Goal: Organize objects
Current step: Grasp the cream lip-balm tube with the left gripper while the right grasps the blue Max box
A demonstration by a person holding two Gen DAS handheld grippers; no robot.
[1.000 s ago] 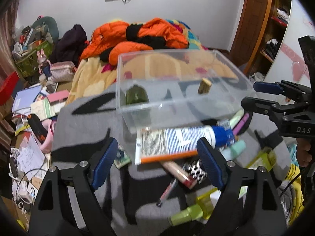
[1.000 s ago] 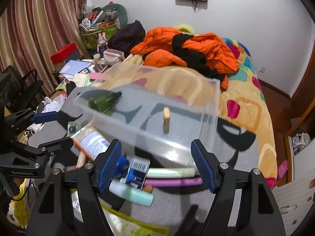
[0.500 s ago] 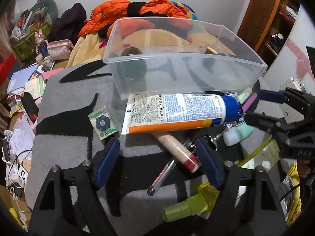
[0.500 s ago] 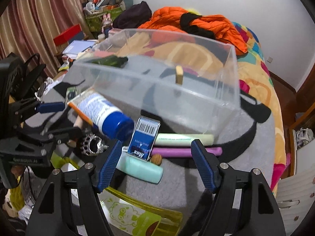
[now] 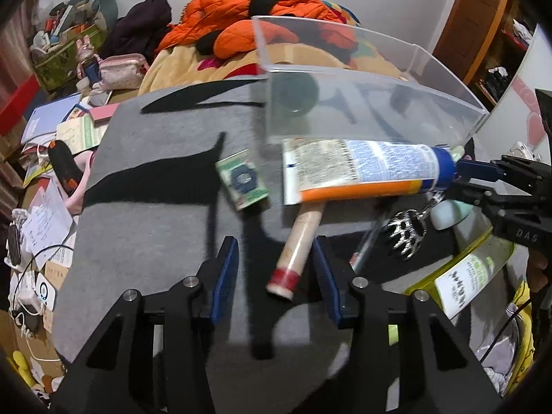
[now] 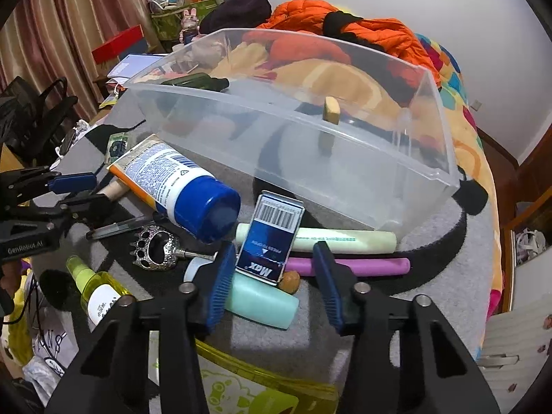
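Note:
A clear plastic bin (image 5: pixel 372 100) (image 6: pixel 345 172) stands on the grey mat and holds a dark green bottle (image 6: pixel 193 81) and a small tan block (image 6: pixel 331 110). A big white tube with a blue cap (image 5: pixel 362 169) (image 6: pixel 179 186) lies in front of it. My left gripper (image 5: pixel 276 269) is open, its fingers either side of a beige cylinder with a red band (image 5: pixel 296 248). My right gripper (image 6: pixel 272 269) is open around a blue Max box (image 6: pixel 272 241) that leans over a mint tube (image 6: pixel 262 300).
A green card (image 5: pixel 241 181), a pen (image 5: pixel 369 241) and a silver claw clip (image 6: pixel 155 248) lie on the mat. A pale green stick (image 6: pixel 345 239) and a purple stick (image 6: pixel 352 265) lie by the bin. A yellow spray bottle (image 6: pixel 96 293) is at the left.
Both grippers have dropped toward the mat and narrowed. The left has moved down around the beige cylinder; the right has closed in on the blue Max box.

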